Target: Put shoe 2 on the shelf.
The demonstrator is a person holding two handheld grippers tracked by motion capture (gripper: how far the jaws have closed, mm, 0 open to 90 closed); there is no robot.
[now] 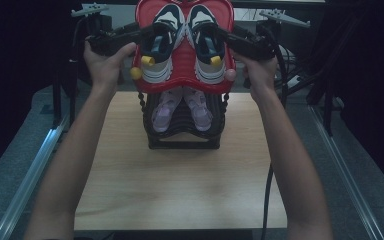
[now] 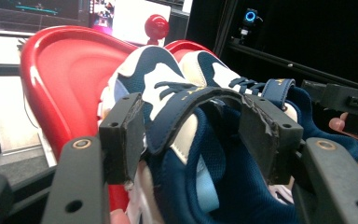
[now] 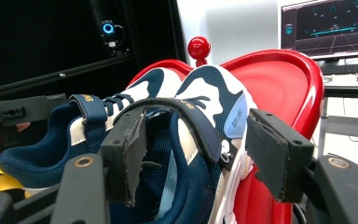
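At twelve o'clock on the wooden table (image 1: 180, 190), we list a black shoe rack (image 1: 184, 131) with a red tray (image 1: 182, 52) as its top tier.

Item one: a pair of navy-and-white sneakers on that tray, toes toward twelve, heels toward us. The left sneaker (image 1: 161, 42) and right sneaker (image 1: 206, 42) lie side by side, tilted along the tray's slope; we judge the yellow stop (image 1: 136, 73) at seven o'clock of the tray and the pink stop (image 1: 230, 75) at five serve to keep things from sliding off.

Item two: a lilac pair (image 1: 182, 107) on the tier below, at six o'clock of the tray, partly hidden.

Item three: our left gripper (image 1: 147, 34), at nine o'clock of the tray. Its jaws stand apart, straddling the left sneaker's strap and collar; one pad sits just beside the upper, the other pad (image 2: 261, 140) lies against the collar lining without any squeeze we can see.

Item four: our right gripper (image 1: 219, 34), at three o'clock, jaws likewise apart around the right sneaker's collar, the outer pad (image 3: 272, 154) well clear.

We judge both shoes set down and released, each hand level with its own shoe so the pair lands evenly.
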